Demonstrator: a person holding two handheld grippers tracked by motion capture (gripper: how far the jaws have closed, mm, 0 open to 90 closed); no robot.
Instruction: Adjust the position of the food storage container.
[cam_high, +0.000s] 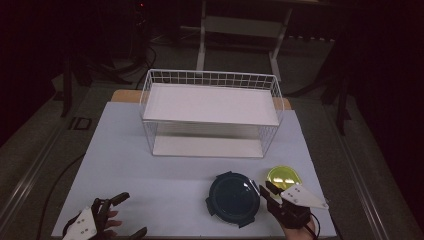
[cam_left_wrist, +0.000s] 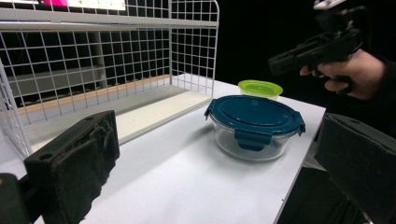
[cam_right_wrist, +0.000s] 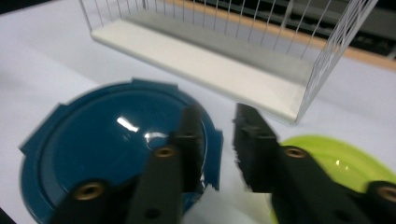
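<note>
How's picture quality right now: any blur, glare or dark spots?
High view: dim, surroundings nearly black, table lit. Right gripper view: motion-blurred, with glare on the blue lid. Left gripper view: sharp on the green-lidded tub, its own near tongs soft.

A white wire rack (cam_high: 211, 112) is standing toward the far side of my counter (cam_high: 150, 185), and I am taking it as my landmark. Its upper shelf (cam_high: 210, 103) is lying bare, and its lower shelf (cam_high: 207, 146) is sitting right on the white counter top. Beyond the rack, a pale table frame (cam_high: 240, 25) is standing on the dark floor (cam_high: 40, 145). Left of the rack, a cable (cam_high: 57, 182) is trailing across that floor.
</note>
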